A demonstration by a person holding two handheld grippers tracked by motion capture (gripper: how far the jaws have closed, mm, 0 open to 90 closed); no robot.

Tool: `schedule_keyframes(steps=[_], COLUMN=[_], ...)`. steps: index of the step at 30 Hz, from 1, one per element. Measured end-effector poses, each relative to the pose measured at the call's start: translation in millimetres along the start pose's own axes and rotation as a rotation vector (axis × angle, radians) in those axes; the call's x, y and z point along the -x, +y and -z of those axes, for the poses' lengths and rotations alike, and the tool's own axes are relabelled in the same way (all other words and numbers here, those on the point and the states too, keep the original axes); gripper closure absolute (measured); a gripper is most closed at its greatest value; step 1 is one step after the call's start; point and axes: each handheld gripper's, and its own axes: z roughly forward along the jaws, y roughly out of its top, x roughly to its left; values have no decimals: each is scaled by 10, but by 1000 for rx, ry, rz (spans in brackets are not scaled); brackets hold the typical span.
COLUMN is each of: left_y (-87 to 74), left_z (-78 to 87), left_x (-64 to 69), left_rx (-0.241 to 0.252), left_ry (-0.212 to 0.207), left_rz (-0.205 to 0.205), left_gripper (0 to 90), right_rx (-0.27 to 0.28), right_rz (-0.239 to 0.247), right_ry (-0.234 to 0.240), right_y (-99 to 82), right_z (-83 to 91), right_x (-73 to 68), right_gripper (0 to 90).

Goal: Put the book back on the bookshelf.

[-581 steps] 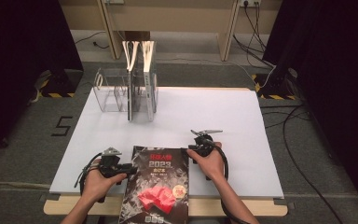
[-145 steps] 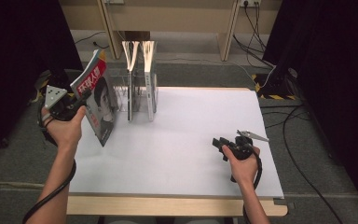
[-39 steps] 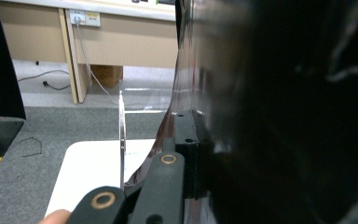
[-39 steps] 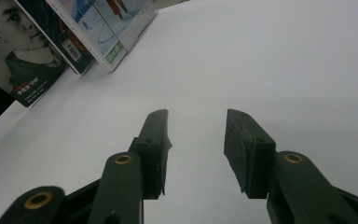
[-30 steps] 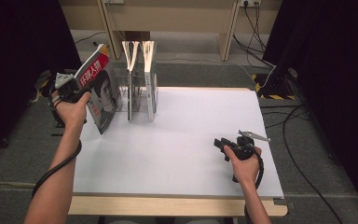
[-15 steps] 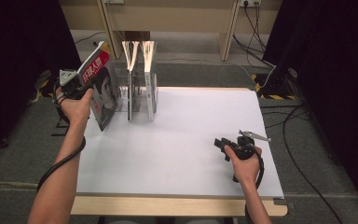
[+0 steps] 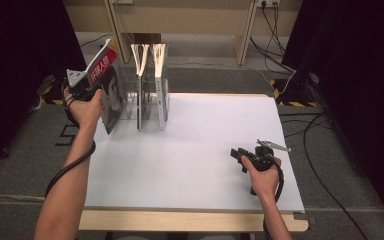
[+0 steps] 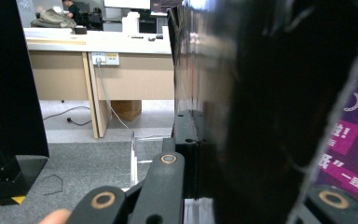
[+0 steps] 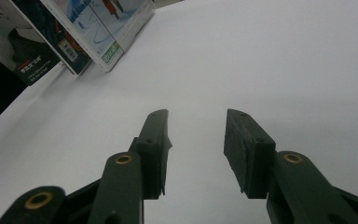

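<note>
White table [image 7: 190, 165], clear rack [image 7: 150, 102] on it

office lab: desks [image 8: 98, 44], floor cables [image 7: 280, 30]

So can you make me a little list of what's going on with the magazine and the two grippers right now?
magazine: held up tilted at the table's far left corner, beside the clear rack
left gripper: shut on the magazine
right gripper: open, holding nothing, low over the white table
rack contents: two magazines standing upright
</note>
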Motion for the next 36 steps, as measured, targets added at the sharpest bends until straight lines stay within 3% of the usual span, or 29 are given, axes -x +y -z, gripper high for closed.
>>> schedule_keyframes(steps=[10,16,19,24,26,27,36], left_y=[-164,-147,-105,-57,-55,-52,-17], left_z=[-49,4,37,87,77,69,-107], left_x=[-88,-97,-109,-91,-93,-89,-61], left_rx=[2,-9,-1,-15,-27,-31,-146], left_ry=[39,9,-11,-28,-57,-59,-80], left_rz=[-40,-51,0,43,82,81,128], left_gripper=[852,812,781,755,746,743,652], right_rx=[-4,-6,-12,-7,-10,-9,-15], right_rz=[-8,-5,-17,-6,-12,-4,-10], right_ry=[0,-3,1,-1,-1,-1,1], right_y=[-4,-7,-9,-9,-11,-12,-13], right_z=[5,6,1,-4,-4,-7,-5], right_x=[20,18,-4,-1,-4,5,19], right_gripper=[602,601,601,600,600,599,598])
